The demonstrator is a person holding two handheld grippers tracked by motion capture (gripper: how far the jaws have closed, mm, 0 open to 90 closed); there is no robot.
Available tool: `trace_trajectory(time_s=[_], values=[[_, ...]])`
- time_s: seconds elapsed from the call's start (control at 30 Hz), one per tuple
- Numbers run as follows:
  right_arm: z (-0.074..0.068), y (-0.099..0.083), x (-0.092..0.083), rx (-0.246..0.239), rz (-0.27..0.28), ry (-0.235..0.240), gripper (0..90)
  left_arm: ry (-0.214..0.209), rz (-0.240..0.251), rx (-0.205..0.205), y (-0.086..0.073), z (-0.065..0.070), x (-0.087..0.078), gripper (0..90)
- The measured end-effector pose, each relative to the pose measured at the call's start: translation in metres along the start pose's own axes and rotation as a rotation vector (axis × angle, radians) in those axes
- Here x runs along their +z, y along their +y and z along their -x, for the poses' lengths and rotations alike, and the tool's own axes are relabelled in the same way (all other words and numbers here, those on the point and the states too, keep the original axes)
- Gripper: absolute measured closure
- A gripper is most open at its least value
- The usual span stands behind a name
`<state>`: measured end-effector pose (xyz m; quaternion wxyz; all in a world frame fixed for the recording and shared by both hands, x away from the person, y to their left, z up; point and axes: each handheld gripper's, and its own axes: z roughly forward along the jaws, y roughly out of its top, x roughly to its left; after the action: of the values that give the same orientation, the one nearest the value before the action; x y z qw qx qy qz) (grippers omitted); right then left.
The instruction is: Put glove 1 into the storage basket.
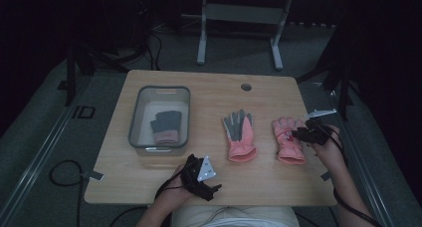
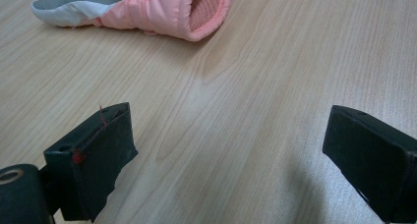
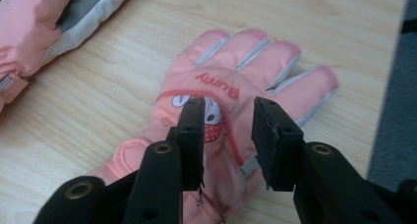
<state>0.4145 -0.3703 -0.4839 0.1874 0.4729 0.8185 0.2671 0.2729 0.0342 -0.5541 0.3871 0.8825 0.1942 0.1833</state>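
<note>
Two pink gloves lie on the wooden table [image 1: 209, 92]. One glove [image 1: 240, 135] lies grey palm up in the middle; the left gripper view catches its cuff [image 2: 162, 10]. The other glove [image 1: 288, 140] lies to its right, back up, with a printed picture and lettering [image 3: 246, 71]. My right gripper [image 1: 301, 134] hovers over this glove's back [image 3: 228, 108], jaws apart, with no fabric between the pads. Resting near the front edge, my left gripper [image 1: 206, 179] is wide open above bare wood [image 2: 228, 130]. The palm-up glove [image 3: 44, 22] is at the upper left of the right gripper view.
A grey plastic bin [image 1: 134, 122] stands on the left half of the table with a dark glove with a pink cuff [image 1: 165, 127] inside. A round cable hole [image 1: 246, 86] sits near the far edge. Table legs and cables lie on the floor beyond.
</note>
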Motion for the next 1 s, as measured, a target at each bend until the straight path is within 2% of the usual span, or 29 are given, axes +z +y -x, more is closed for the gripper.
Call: trace_trajectory(time_s=[0.03,0.07,0.1,0.17,0.27,0.3,0.4,0.5,0.6,0.67,0.77,0.8,0.87,0.93,1.0], values=[[0.001,0.0,0.002,0.0,-0.01,0.019,63.2,0.0,-0.004,0.001,0.0,0.0,0.0,4.9],[0.001,0.0,0.002,0.0,-0.01,0.019,63.2,0.0,-0.004,0.001,0.0,0.0,0.0,4.9],[0.001,0.0,0.007,0.016,-0.012,0.042,62.2,-0.002,-0.008,0.002,0.0,0.0,0.001,4.9],[0.001,-0.002,0.012,0.021,-0.027,0.029,60.6,-0.002,-0.009,0.003,0.0,0.0,0.001,4.9],[0.0,-0.005,0.02,0.03,-0.033,0.035,57.6,0.0,-0.005,0.003,0.0,0.0,0.0,4.9],[-0.004,-0.008,0.025,0.006,-0.05,0.011,55.1,0.0,-0.002,0.0,0.0,0.0,0.0,4.9],[-0.007,-0.01,0.026,-0.005,-0.05,-0.003,52.3,0.0,-0.007,0.006,-0.001,-0.001,0.0,4.9],[-0.012,-0.012,0.029,-0.016,-0.037,-0.004,45.1,-0.001,-0.007,0.007,-0.001,0.0,0.0,4.9],[-0.012,-0.014,0.031,-0.012,-0.028,-0.002,44.6,-0.001,-0.009,0.005,-0.001,-0.001,0.001,4.9],[-0.013,-0.014,0.032,-0.013,-0.032,-0.005,48.7,-0.001,-0.009,0.004,-0.001,-0.001,0.001,4.9],[-0.013,-0.014,0.032,0.0,-0.041,-0.022,61.7,0.002,-0.011,0.006,-0.001,0.0,0.001,4.9],[-0.013,-0.014,0.032,0.0,-0.041,-0.022,61.7,0.002,-0.011,0.006,-0.001,0.0,0.001,4.9],[-0.016,-0.013,0.033,0.031,-0.039,-0.049,73.6,0.003,-0.014,0.006,-0.001,-0.001,0.001,4.9],[-0.016,-0.012,0.032,0.059,-0.03,-0.054,78.0,0.003,-0.013,0.006,-0.001,-0.001,0.001,4.9],[-0.016,-0.012,0.032,0.065,-0.026,-0.058,79.6,0.003,-0.01,0.004,-0.001,-0.001,0.001,4.9]])
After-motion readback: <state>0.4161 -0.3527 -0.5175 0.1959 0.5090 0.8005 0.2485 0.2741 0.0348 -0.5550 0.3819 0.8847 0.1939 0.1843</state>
